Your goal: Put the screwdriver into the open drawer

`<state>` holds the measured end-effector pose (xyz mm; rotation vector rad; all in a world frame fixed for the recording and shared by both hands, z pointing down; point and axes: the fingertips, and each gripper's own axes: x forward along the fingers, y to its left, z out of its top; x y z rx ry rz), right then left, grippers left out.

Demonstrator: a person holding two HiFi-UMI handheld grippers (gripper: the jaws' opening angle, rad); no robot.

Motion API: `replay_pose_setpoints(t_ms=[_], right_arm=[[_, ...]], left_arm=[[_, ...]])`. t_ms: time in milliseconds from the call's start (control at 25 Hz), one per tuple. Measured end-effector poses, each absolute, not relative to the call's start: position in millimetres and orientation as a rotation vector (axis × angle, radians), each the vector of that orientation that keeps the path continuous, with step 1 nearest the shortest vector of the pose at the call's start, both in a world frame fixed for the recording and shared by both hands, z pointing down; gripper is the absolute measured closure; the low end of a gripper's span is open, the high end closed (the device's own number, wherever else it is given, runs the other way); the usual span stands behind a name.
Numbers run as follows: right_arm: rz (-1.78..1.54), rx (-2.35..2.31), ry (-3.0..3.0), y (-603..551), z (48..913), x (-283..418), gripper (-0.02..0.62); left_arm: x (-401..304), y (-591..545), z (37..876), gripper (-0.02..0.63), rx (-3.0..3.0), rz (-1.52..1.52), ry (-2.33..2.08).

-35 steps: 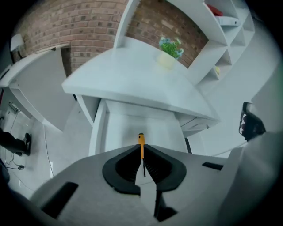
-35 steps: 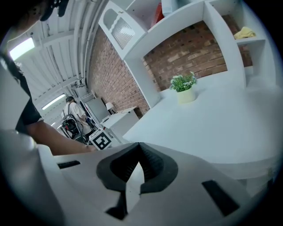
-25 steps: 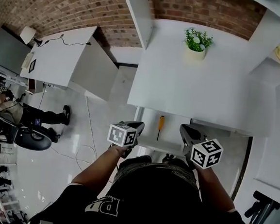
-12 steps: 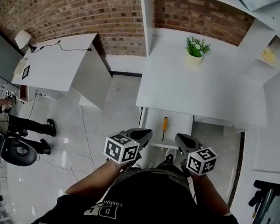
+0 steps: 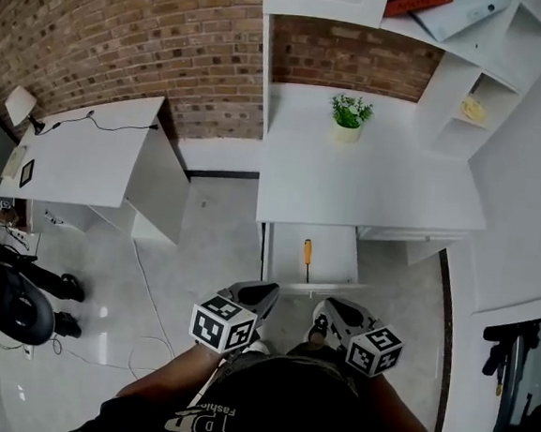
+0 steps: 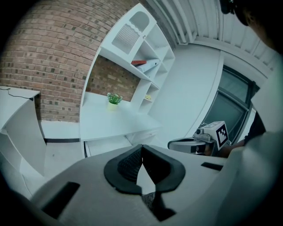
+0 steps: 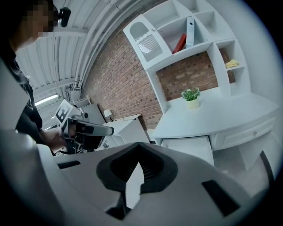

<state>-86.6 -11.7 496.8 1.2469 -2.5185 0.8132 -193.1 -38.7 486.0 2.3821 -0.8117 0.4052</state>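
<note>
Since screwdriver (image 5: pixel 306 259) is seen lying inside open drawer (image 5: pixel 335 255) beneath desk (image 5: pixel 367 186), orange handle toward desk, placement step is judged complete. Left gripper (image 5: pixel 262 294) and right gripper (image 5: pixel 330 310) are held near body, well apart from drawer. Jaws of both are clenched together, nothing gripped between them. No further carrying is judged needed; next move, if any, calls only for grippers to be rested clear of drawer front.

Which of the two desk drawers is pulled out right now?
The left drawer: it stands pulled out from under the desktop, with the orange-handled screwdriver lying inside. The drawer to its right is shut.
</note>
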Motion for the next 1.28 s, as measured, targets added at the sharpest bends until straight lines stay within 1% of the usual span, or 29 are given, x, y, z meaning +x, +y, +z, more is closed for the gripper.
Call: replay_pose_setpoints(t_ms=[400,600,840,1280], right_arm=[[0.688,1.268,-2.538,-7.8,455.3,-71.4,0.591],[0.645,1.224,-2.563,-4.4,438.9,-48.6,0.591],[0.677,1.196,-2.59,4.6,443.8,-25.0,0.591],[0.703,1.196,-2.605,20.0,450.7,-5.7,0.591]], left_arm=[[-184.6,-25.8,456.0,0.588,2.438,0.379,-0.844],[-165.8,-23.5,450.4,0.588,2.419,0.341,-0.896],[-135.9,-12.1,440.9,0.588,2.458,0.331,-0.926],[-116.4,5.3,436.5,0.588,2.462,0.372,-0.95]])
